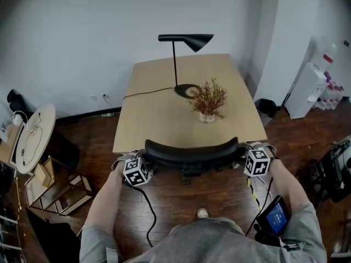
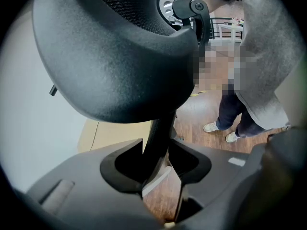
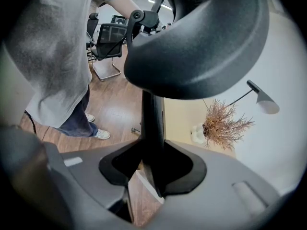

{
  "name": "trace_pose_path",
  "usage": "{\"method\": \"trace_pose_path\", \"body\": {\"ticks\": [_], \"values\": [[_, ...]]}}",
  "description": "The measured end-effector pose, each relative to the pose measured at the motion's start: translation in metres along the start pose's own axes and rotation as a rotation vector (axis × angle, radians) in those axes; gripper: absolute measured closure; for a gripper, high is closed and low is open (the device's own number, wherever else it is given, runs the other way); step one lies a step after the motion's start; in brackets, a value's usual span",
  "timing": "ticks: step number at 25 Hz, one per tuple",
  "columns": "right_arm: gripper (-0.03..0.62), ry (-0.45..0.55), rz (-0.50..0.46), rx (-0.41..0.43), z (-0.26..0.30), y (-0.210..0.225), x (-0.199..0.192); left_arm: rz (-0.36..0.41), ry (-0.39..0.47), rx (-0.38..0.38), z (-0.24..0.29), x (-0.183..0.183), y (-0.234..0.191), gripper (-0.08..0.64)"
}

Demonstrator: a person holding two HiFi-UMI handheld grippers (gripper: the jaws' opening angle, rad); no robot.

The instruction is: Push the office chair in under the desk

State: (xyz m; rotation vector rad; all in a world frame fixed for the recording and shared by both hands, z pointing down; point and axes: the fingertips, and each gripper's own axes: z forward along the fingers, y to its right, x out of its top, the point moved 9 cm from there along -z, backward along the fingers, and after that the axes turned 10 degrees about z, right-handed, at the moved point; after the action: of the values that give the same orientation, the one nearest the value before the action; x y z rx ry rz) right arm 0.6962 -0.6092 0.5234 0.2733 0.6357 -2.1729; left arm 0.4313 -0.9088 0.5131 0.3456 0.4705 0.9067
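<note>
1. Count: one office chair [image 1: 192,152], one desk [image 1: 159,114], two grippers, each with one marker cube. On the desk stand one black lamp [image 1: 185,39] and one dried plant [image 1: 207,98] in a small white pot.
2. At the far left of the head view stands a round side table [image 1: 34,136], well apart from the chair.
3. Your left gripper [image 2: 156,150] sits at the left end of the backrest. Its jaws are clamped on a black upright strut of the chair.
4. The chair is just below the frame's centre, and its backrest overlaps the desk's near edge. The backrest's long axis runs left to right, parallel to that edge. Its ends curve up the frame, so the chair faces the desk.
5. The seat and the space under the desk are hidden from the head view.
6. Your right gripper [image 3: 152,150] is at the right end of the backrest, likewise clamped on a black strut.
7. A small screen [image 1: 276,217] rides on your right forearm at the lower right.
8. At the right edge stands a white water dispenser [image 1: 307,89], with a dark bin [image 1: 267,107] between it and the desk.
</note>
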Motion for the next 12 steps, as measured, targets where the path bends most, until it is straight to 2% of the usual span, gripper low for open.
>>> {"method": "trace_pose_path", "body": {"ticks": [12], "values": [[0.434, -0.007, -0.008, 0.021, 0.002, 0.013, -0.006, 0.012, 0.022, -0.005, 0.003, 0.005, -0.003, 0.400]]}}
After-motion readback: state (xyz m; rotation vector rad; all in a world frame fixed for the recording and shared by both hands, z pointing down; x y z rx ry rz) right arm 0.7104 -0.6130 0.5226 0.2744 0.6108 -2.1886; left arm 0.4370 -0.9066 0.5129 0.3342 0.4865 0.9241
